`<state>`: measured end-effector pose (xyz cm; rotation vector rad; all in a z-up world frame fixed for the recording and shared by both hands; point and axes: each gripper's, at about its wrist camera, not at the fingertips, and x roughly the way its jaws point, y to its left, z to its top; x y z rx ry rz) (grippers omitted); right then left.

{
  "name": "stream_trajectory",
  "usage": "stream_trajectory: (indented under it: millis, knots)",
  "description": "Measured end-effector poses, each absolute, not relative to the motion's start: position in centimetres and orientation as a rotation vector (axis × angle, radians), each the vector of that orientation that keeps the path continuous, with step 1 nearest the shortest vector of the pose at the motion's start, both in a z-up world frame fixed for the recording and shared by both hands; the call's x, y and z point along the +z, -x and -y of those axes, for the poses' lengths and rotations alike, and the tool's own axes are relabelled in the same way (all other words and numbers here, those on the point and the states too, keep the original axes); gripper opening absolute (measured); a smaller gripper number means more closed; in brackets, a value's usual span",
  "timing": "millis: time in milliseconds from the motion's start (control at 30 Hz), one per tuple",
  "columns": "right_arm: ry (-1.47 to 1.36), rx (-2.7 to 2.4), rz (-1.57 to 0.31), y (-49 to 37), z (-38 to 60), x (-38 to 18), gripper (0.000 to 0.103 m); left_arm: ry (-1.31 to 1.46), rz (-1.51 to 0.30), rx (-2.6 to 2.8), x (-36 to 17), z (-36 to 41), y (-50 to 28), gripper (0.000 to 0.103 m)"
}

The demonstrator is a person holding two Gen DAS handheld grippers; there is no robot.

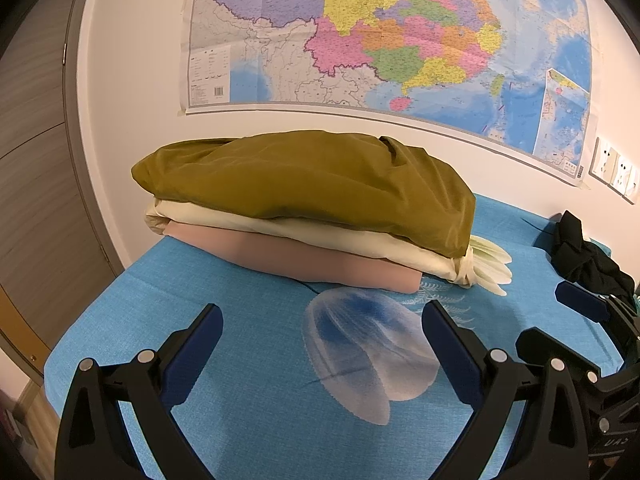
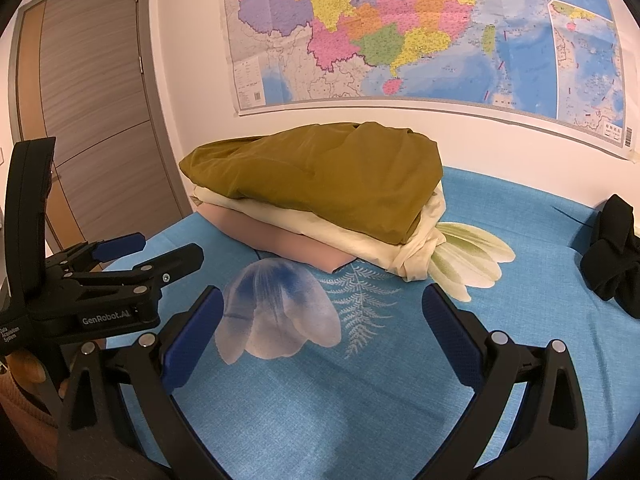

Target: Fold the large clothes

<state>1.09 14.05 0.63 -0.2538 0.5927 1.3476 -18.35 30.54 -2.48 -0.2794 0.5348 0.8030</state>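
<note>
Left wrist view: stack (image 1: 304, 208) folded, black garment (image 1: 584, 256) crumpled.
Your left gripper (image 1: 322, 320) and right gripper (image 2: 322, 304), jaws wide, empty; a one-layer pinch risks dragging the black garment across the bed (image 1: 200, 300).

You're working in a bedroom of a home: a bed (image 2: 400, 380) with a blue sheet printed with pale flowers and ferns stands against a white wall. A large coloured map (image 2: 420, 32) is taped to that wall above the bed, a wood-grain door (image 2: 92, 92) stands at the left, and wall sockets (image 1: 614, 170) sit at the right. Folded clothes (image 2: 320, 200) lie stacked on the bed.
</note>
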Motion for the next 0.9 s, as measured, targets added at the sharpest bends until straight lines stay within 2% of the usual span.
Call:
stream_trajectory:
  millis: [900]
  knots:
    - [0.254,1.344,-0.604,-1.12,-13.96,0.62,0.098,0.286,-0.541,0.799,-2.55,-30.62,18.11,0.096]
